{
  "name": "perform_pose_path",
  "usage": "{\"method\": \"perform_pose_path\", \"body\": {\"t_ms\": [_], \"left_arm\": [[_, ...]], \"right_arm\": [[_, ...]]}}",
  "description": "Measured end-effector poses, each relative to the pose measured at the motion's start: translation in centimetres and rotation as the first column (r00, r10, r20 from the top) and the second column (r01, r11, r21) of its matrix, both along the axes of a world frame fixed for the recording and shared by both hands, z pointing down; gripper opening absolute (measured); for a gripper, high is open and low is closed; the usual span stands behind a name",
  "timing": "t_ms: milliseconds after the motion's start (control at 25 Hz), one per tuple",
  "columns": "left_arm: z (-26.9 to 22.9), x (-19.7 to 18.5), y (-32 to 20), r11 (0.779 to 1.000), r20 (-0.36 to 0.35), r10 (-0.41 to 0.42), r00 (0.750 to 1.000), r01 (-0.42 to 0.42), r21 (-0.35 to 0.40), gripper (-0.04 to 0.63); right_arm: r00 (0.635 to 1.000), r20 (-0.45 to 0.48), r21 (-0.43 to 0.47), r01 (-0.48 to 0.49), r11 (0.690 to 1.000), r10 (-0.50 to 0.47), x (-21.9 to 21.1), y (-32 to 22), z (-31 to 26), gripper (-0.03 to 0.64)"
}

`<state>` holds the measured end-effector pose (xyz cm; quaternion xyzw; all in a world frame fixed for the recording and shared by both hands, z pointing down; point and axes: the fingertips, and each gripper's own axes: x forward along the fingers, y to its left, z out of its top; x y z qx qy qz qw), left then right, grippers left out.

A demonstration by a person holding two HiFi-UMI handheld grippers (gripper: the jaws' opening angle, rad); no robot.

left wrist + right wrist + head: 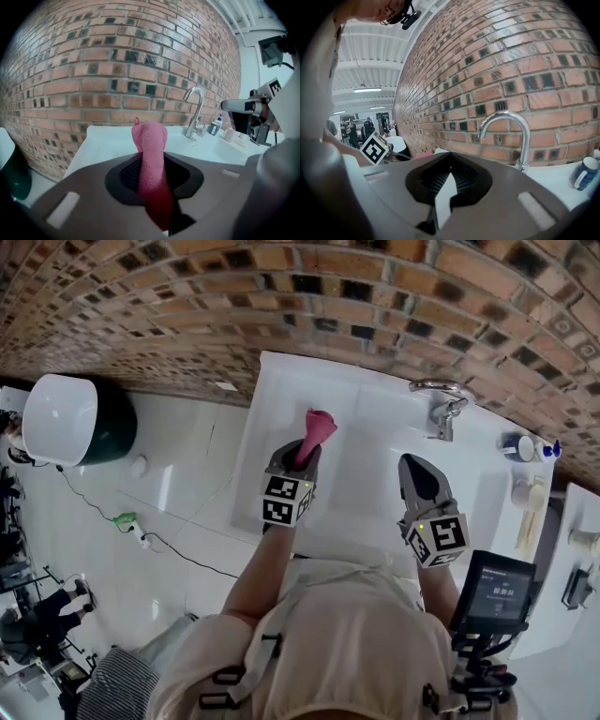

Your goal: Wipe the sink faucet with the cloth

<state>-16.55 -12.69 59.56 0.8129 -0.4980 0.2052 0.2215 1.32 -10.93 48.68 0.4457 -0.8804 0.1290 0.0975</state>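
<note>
A pink cloth [317, 427] sticks up out of my left gripper [302, 452], whose jaws are shut on it above the left side of the white sink counter [281, 395]. In the left gripper view the cloth [151, 143] fills the gap between the jaws of the left gripper [151, 159]. The chrome faucet [442, 401] stands at the back right of the sink, apart from the cloth. My right gripper [413, 465] hovers in front of the faucet [513, 131]. Its jaws meet at the tips with nothing between them [450, 157].
A brick wall [309, 296] runs behind the sink. A blue-and-white mug [521, 447] and a small bottle [215, 125] stand right of the faucet. A white-and-dark-green bin [66, 420] sits on the floor at the left, near a cable [178, 549]. A screen device [495, 592] hangs at the lower right.
</note>
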Motion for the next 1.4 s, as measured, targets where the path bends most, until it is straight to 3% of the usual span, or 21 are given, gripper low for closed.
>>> {"method": "perform_pose_path", "body": {"t_ms": [240,480,920,1400], "left_arm": [[-6.8,6.6,-2.5,0.992,-0.111,0.067,0.992,-0.053,0.118,0.094],[-10.7,11.9,-5.2,0.983,-0.229,0.076,0.971,-0.034,0.182,0.092],[-9.4,15.5,-11.1,0.986,-0.191,0.026,0.981,0.006,0.166,0.092],[-12.4,18.2,-11.5,0.976,-0.194,0.026,0.981,0.017,0.219,0.089]], "right_arm": [[0.998,-0.003,0.064,-0.063,0.996,0.063,4.9,1.0,-3.1,-0.009],[0.993,-0.001,0.105,-0.114,0.988,0.114,8.9,1.6,-5.2,-0.008],[0.990,-0.009,0.102,-0.137,0.985,0.138,13.5,1.4,-5.5,-0.009],[0.989,0.002,0.101,-0.150,0.983,0.151,16.1,1.4,-5.6,-0.008]]}}
